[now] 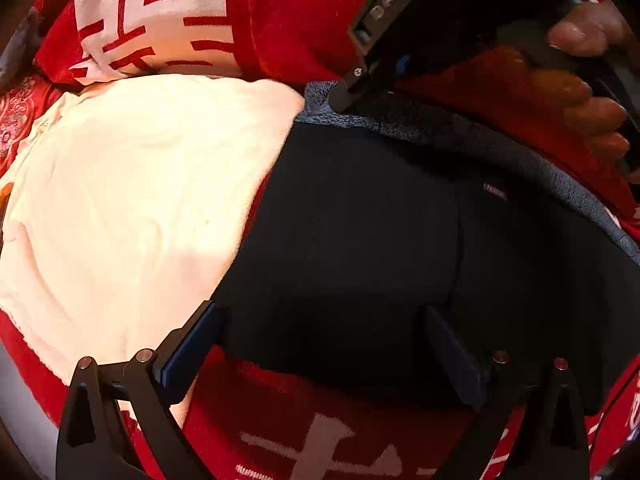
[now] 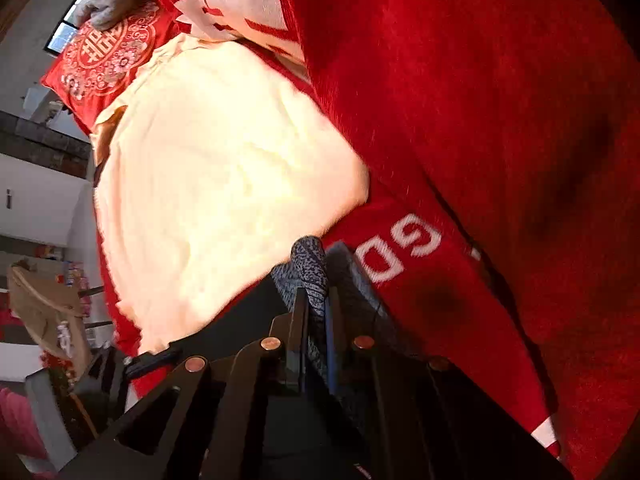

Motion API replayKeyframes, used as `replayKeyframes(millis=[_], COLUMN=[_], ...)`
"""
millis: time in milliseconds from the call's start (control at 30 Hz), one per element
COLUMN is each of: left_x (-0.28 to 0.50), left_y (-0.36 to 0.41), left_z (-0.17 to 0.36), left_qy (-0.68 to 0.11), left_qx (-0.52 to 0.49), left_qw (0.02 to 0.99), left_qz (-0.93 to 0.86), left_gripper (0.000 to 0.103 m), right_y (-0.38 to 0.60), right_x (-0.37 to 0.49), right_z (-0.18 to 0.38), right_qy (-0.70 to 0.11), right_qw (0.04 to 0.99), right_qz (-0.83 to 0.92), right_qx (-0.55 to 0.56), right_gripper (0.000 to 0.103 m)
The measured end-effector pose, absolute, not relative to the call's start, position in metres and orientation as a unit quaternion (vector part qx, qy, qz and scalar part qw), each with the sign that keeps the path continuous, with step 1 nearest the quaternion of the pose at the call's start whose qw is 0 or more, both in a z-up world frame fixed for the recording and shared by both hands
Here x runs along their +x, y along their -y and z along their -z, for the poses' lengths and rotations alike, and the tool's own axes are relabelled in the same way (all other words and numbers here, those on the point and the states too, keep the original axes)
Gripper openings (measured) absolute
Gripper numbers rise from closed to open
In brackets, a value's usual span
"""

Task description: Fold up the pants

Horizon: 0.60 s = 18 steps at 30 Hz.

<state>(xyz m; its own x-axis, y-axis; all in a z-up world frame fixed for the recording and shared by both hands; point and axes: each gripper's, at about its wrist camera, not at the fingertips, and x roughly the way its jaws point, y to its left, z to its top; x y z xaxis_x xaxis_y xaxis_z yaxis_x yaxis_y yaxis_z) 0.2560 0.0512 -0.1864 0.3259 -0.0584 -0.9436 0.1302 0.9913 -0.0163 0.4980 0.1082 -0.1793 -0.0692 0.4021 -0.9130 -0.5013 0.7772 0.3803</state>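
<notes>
Red plush blanket (image 2: 500, 100) covers the whole surface, fuzzy nap, woven white lettering; "GO" legible in the right wrist view, plus white blocks bearing red Chinese-style strokes that I cannot read. Cream fleece throw (image 1: 132, 200) lies over it, soft and rumpled, brightly lit. Pants (image 1: 380, 248), smooth black fabric with a blue-grey heathered knit waistband (image 1: 460, 132), lie on the blanket, one side touching the cream throw. Tiny pinkish tag on the black cloth, writing too small to read.

Left wrist view only: right gripper's body marked "DAS", and the person's hand (image 1: 588, 92) curled on its handle. Right wrist view only: red embroidered cushion (image 2: 104, 56) with a white double-happiness medallion, and room clutter beyond the bed edge.

Left gripper (image 1: 324, 344): fingers spread wide, blue pads either side of the black fabric edge, nothing pinched. Right gripper (image 2: 316, 312): fingers closed tight, a fold of waistband squeezed between them.
</notes>
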Motion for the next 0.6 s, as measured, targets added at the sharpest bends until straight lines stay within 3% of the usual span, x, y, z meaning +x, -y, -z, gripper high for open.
replayKeyframes(millis=[100, 167, 467, 600], left_x=[0.258, 0.256, 0.269, 0.273], left_y=[-0.045, -0.047, -0.038, -0.029], left_z=[0.19, 0.19, 0.176, 0.16], left_qy=[-0.575, -0.577, -0.596, -0.597], left_qx=[0.04, 0.035, 0.065, 0.089], left_qw=[0.815, 0.814, 0.798, 0.795], left_qz=[0.057, 0.055, 0.059, 0.062], left_gripper=[0.102, 0.102, 0.102, 0.102], right_y=[-0.115, -0.116, -0.033, 0.041], right_x=[0.5, 0.495, 0.423, 0.367], right_z=[0.196, 0.202, 0.131, 0.118], right_qy=[-0.655, -0.649, -0.616, -0.631], right_qw=[0.693, 0.709, 0.763, 0.763], right_qz=[-0.294, -0.269, -0.196, -0.129], right_qx=[-0.058, -0.066, 0.011, 0.06], right_gripper=[0.009, 0.019, 0.025, 0.045])
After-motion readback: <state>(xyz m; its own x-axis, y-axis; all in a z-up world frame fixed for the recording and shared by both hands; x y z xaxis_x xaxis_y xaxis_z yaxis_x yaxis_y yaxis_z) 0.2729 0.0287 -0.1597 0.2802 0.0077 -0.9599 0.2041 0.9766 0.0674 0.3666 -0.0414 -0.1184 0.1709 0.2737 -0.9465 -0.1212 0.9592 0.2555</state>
